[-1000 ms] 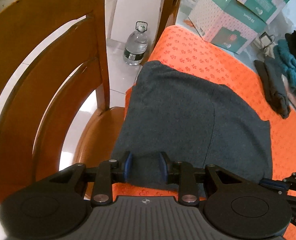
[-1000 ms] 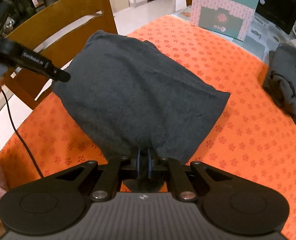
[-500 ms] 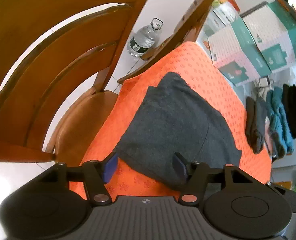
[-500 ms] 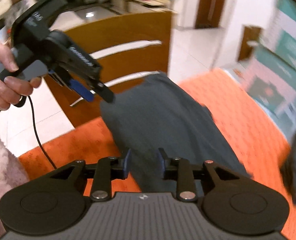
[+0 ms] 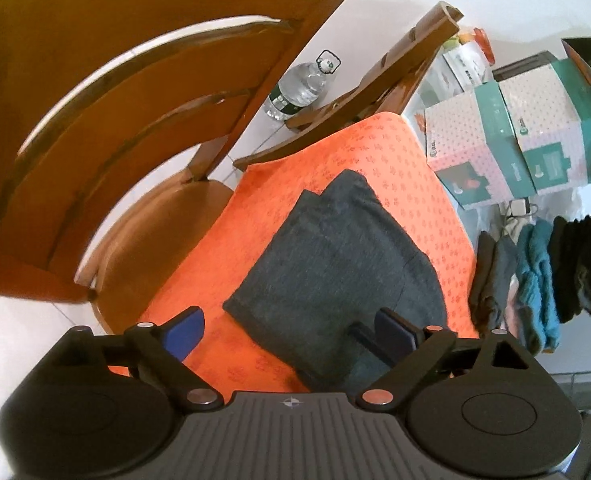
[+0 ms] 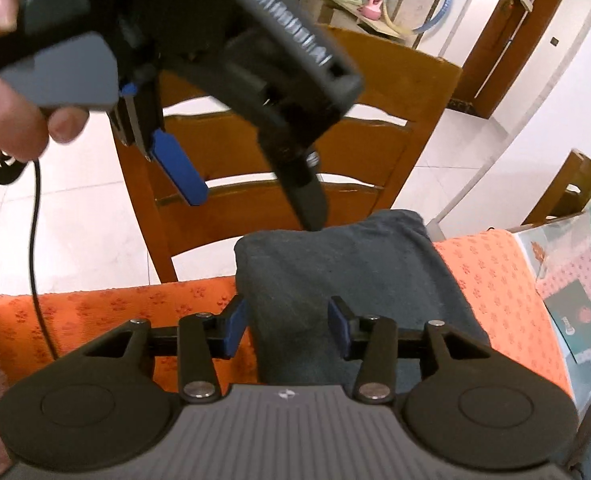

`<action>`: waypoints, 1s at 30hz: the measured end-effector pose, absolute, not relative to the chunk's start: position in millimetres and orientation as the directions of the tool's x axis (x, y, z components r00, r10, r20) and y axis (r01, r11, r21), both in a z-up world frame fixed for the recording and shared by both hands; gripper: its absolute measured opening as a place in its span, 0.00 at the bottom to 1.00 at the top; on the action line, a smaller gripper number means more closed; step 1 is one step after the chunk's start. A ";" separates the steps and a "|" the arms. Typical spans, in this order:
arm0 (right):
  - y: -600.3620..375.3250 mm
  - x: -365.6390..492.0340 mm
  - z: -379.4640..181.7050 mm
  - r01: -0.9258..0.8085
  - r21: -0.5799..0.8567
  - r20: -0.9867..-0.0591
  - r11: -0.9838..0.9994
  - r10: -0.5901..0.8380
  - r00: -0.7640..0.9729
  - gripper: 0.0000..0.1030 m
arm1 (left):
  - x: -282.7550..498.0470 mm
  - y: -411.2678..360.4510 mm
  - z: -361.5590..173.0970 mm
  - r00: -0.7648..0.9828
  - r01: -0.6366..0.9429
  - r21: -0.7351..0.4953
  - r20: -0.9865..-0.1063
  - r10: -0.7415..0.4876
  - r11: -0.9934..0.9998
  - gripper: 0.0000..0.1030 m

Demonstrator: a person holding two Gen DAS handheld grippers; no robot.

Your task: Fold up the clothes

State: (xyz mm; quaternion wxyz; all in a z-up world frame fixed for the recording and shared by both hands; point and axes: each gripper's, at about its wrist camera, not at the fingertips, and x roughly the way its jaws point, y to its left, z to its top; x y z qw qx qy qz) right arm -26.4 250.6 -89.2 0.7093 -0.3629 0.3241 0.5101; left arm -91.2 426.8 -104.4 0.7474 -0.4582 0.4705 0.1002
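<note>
L gripper [image 5: 291, 332] & R gripper [image 6: 287, 330] jaws spread; folded grey garment [image 5: 335, 264] below, chair [image 6: 295, 152] beyond.

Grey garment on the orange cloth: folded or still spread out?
Folded. The grey garment lies as a compact rectangle on the orange cloth, with stacked layer edges at its far corner.

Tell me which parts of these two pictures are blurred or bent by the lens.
Left wrist view: the brown wooden chair back bows strongly, lens distortion; the folded dark grey garment is fairly sharp. Right wrist view: the left gripper close to the lens is blurred.
</note>
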 end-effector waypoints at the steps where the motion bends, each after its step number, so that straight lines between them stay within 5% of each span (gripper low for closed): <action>1: 250.7 -27.0 -92.4 -0.958 -0.187 -0.834 0.220 0.479 0.273 0.49 | -90.7 426.7 -105.4 0.538 -0.584 -0.597 -0.792 -0.289 0.550 0.91; 4: 249.7 -28.2 -99.9 -0.954 -0.193 -0.844 0.231 0.457 0.282 0.40 | -90.1 425.4 -109.4 0.537 -0.599 -0.608 -0.788 -0.303 0.522 0.93; 5: 248.7 -28.4 -100.1 -0.953 -0.190 -0.843 0.235 0.458 0.281 0.26 | -89.8 425.0 -111.0 0.534 -0.605 -0.609 -0.788 -0.305 0.513 0.93; 8: 244.3 -25.6 -95.5 -0.950 -0.168 -0.835 0.264 0.474 0.280 0.11 | -88.7 423.6 -116.6 0.522 -0.628 -0.607 -0.792 -0.315 0.487 0.93; 15: 220.8 -21.1 -63.4 -0.933 -0.107 -0.791 0.344 0.539 0.289 0.09 | -88.3 427.1 -122.2 0.574 -0.627 -0.665 -0.746 -0.337 0.406 0.96; 17: 213.2 -21.0 -54.9 -0.926 -0.088 -0.778 0.367 0.555 0.294 0.02 | -81.3 427.4 -122.3 0.593 -0.614 -0.689 -0.725 -0.350 0.385 0.96; 30: 202.9 -19.3 -49.3 -0.916 -0.039 -0.773 0.399 0.570 0.281 0.05 | -39.7 410.6 -128.0 0.553 -0.587 -0.673 -0.740 -0.384 0.450 0.86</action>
